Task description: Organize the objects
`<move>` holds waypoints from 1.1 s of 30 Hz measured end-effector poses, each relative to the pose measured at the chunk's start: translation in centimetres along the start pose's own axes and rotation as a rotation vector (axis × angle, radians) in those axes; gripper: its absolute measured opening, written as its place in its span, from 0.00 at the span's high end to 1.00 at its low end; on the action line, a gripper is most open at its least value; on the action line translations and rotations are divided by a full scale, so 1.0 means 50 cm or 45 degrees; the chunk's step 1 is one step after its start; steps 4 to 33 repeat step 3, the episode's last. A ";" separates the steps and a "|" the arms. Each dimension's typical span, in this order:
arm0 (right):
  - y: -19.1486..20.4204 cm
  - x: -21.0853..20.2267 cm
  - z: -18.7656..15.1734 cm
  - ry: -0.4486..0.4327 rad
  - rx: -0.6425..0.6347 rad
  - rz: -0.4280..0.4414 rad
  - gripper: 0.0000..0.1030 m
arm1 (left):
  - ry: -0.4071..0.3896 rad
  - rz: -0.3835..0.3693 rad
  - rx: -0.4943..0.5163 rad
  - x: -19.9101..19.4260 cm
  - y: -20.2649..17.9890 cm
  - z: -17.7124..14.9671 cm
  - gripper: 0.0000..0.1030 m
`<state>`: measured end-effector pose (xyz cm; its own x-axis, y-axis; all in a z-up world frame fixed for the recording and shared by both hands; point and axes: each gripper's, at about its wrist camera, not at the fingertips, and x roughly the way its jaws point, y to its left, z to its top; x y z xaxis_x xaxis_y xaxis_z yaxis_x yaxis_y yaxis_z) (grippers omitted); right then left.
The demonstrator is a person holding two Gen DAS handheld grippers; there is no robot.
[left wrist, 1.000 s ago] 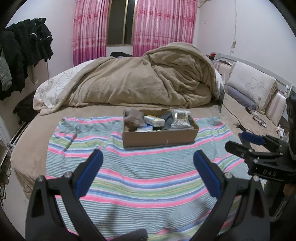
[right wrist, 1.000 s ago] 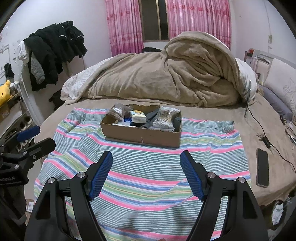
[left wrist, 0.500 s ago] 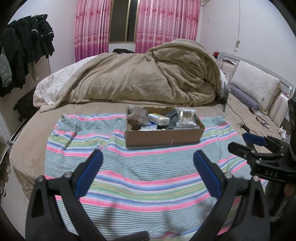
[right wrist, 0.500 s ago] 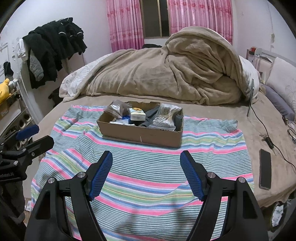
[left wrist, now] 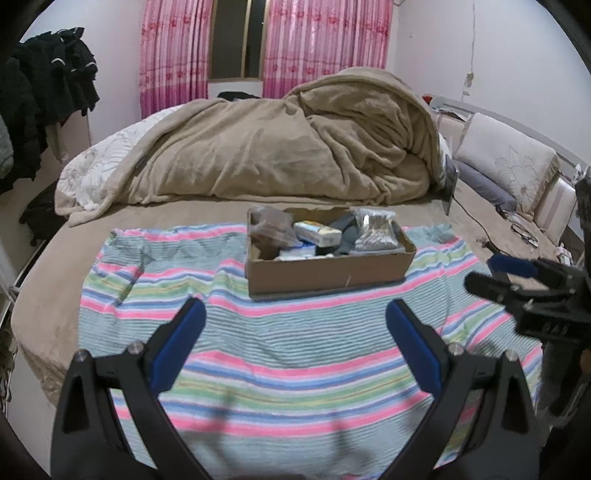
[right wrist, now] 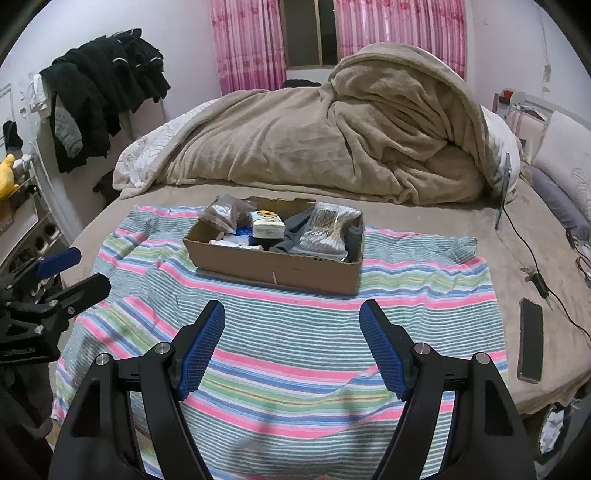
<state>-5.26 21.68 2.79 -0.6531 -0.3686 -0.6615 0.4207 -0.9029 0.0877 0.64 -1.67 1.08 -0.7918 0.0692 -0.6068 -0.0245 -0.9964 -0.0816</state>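
- Cardboard box (right wrist: 275, 254) sits on a striped towel (right wrist: 295, 332) spread over the bed (right wrist: 443, 221), towards the towel's far edge.
- Box holds everything small in view: a brownish bag (right wrist: 225, 214) at its left end, a small white carton (right wrist: 266, 224) in the middle, a clear pack of cotton swabs (right wrist: 327, 230) at the right, dark cloth and white-and-blue bits beneath.
- Nothing loose lies on the towel around the box.
- Stage unclear: this fits items already gathered into the box, or a full box waiting to be emptied and sorted. Cannot tell which.
- Left gripper (left wrist: 295, 325) hovers over the near towel, tongs wide apart, holding nothing.
- Right gripper (right wrist: 291, 325) likewise: tongs spread, empty, short of the box.
- Surface: soft mattress under a thin towel, wrinkled in places; the box may rock if pushed.
- Room: heaped tan blanket (right wrist: 332, 140) behind the box, pink curtains (right wrist: 399, 33) at the window, dark clothes (right wrist: 99, 85) hung on the left wall, a phone (right wrist: 531, 339) and cable (right wrist: 535, 258) on the bed's right side.
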 end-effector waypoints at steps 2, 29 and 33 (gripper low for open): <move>-0.010 0.012 0.014 0.010 0.015 0.014 0.24 | 0.032 -0.011 0.041 0.039 0.027 0.015 0.04; -0.017 0.019 0.022 0.012 0.032 0.030 0.24 | 0.046 0.003 0.039 0.057 0.046 0.025 0.04; -0.017 0.019 0.022 0.012 0.032 0.030 0.24 | 0.046 0.003 0.039 0.057 0.046 0.025 0.04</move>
